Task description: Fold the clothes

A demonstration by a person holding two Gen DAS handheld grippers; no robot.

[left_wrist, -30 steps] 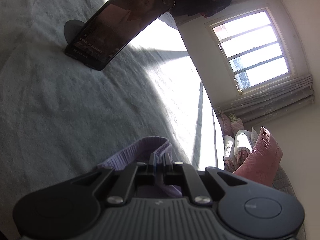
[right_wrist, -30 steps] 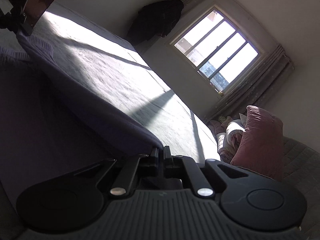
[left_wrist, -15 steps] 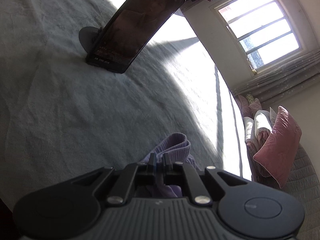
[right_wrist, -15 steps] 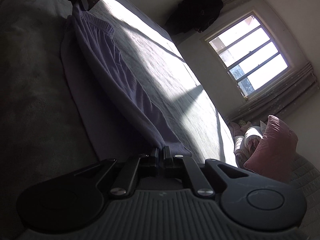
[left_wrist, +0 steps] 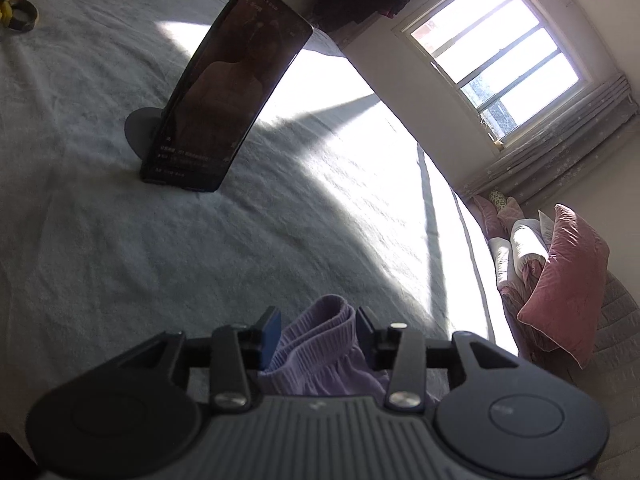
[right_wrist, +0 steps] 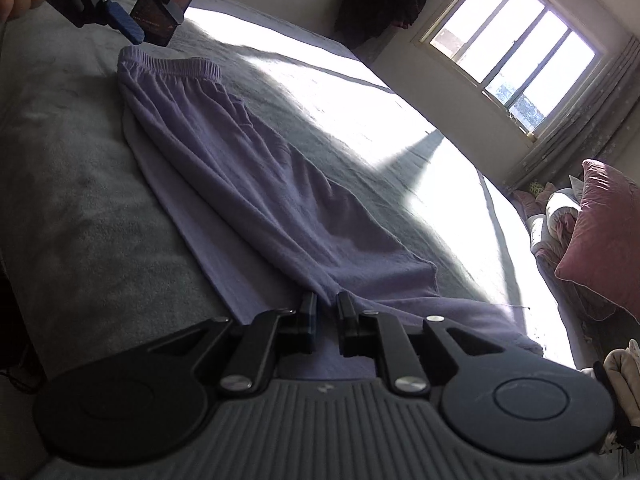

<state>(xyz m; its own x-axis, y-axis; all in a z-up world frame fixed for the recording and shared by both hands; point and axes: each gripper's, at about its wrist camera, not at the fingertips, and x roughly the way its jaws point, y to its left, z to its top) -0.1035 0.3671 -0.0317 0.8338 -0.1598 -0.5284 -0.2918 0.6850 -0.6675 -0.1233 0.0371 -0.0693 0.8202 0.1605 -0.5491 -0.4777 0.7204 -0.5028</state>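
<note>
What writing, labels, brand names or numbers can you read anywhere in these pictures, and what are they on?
Nothing can be read for certain.
Phone propped on the bed: a few lines of small pale text near the bottom of its screen and a line at the top, too small and blurred to read.
Gripper bodies: a small pale mark on the ribbed casing in each wrist view, too small to read.
Lilac trousers: no label visible.

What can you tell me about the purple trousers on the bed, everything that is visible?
The purple trousers look like soft knitted fabric with a gathered elastic waistband. They lie flat and lengthwise on the grey bedspread, one leg folded over the other. The left gripper has just been opening, the waistband loose between its jaws. The right gripper, also just opening, stands at the leg end, fabric between its jaws.
</note>
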